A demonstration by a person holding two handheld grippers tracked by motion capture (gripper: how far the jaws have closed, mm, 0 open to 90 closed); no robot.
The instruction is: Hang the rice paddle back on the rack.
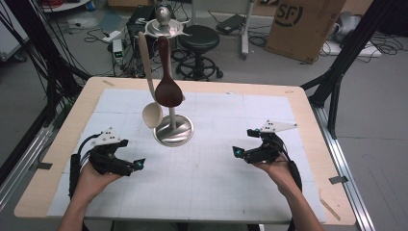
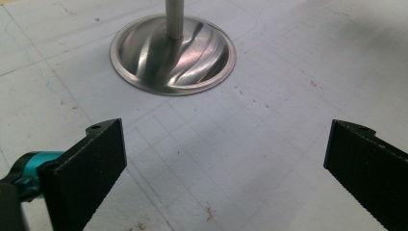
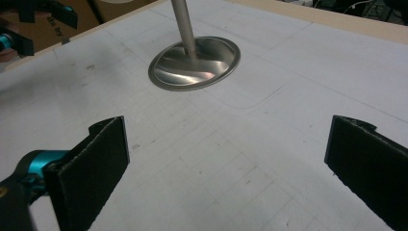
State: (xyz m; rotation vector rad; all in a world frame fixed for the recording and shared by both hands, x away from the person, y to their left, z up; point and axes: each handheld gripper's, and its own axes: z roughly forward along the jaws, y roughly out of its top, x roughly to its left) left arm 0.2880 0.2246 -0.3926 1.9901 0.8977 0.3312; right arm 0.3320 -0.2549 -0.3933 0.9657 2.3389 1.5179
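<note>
Spoons, one pale (image 1: 152, 114) and one dark brown (image 1: 168, 90), are seen hanging from the top of a steel stand (image 1: 173, 130) at the middle of the white mat (image 1: 216, 168), their bowls low beside the pole, just above the round base. The left gripper (image 1: 137, 164) is held near the mat at the near left, the right gripper (image 1: 236, 152) at the near right; both are aimed at the stand and kept well apart from it. In each gripper view the two black jaws are spread wide, with nothing between them but bare mat, and the base is framed ahead. Nothing is being held. The moment is judged to be an approach or a pause before a spoon is taken. For the next move, one gripper would need to be raised to a spoon's handle, closed on it, and lifted so that the hook is cleared.
</note>
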